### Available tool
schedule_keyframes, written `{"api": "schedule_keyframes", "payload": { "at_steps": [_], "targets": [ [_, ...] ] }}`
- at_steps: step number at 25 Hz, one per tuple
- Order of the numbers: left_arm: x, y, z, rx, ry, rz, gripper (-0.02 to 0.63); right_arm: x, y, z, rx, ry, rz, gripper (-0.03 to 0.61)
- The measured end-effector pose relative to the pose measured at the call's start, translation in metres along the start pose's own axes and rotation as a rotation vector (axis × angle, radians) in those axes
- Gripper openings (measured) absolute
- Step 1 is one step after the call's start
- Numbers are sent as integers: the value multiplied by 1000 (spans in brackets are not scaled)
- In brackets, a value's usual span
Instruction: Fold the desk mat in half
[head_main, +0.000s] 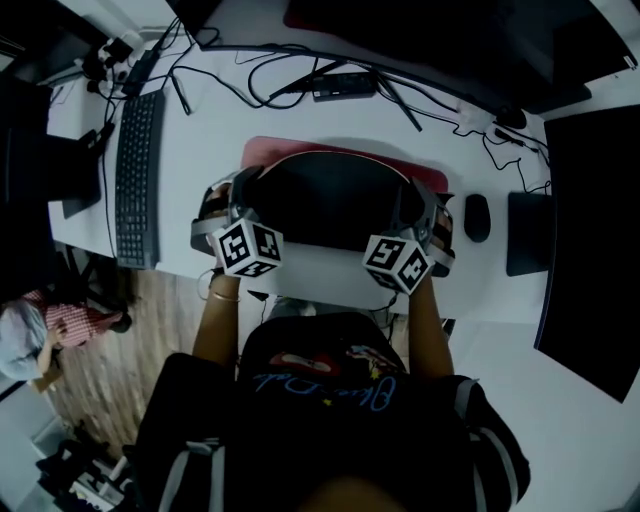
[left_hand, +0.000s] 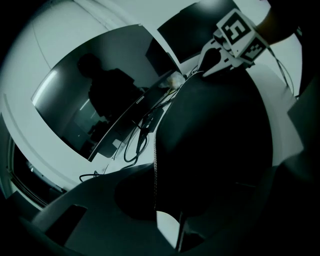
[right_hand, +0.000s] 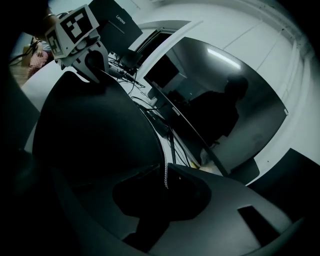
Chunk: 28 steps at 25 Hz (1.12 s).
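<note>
Dark tee (head_main: 330, 400) with red-and-blue print — white-striped sleeves (head_main: 490, 450), bracelet (head_main: 222, 297), marker cubes (head_main: 249, 248) on left tongs (head_main: 243, 190) and right tongs (head_main: 418, 195).

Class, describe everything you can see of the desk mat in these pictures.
The desk mat is a thin, flexible sheet, black on the raised face, with red showing along its far part lying on the white desk. Stitching lines its side edge. It bows upward in an arch, its near corners pinched by the left gripper and right gripper.

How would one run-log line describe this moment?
step: folding | left gripper: shut on desk mat | right gripper: shut on desk mat | desk mat: near edge raised, arched above desk
</note>
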<state>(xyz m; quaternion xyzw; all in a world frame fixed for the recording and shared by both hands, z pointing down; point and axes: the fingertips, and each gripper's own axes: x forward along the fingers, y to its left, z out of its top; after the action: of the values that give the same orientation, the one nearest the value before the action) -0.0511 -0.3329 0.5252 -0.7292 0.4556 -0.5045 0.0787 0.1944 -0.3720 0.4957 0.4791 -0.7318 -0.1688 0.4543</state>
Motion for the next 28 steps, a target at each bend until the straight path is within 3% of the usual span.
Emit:
{"api": "schedule_keyframes", "payload": {
  "at_steps": [10,20,22,26,28],
  "targets": [
    [29,-2,-13,28,152,-11,37,34,16,-9,-49,36,90,44],
    [39,3,-8,75,202,0,64,41,16,-13,-77,55,91,58],
    [39,7,-9,53,200,19,96,41,18,-12,-85,50,107,116],
    [38,23,-10,2,197,89,236,41,18,-12,-70,41,121,142],
    [38,27,-10,-18,197,101,268,40,17,-12,-52,36,123,176]
  ]
}}
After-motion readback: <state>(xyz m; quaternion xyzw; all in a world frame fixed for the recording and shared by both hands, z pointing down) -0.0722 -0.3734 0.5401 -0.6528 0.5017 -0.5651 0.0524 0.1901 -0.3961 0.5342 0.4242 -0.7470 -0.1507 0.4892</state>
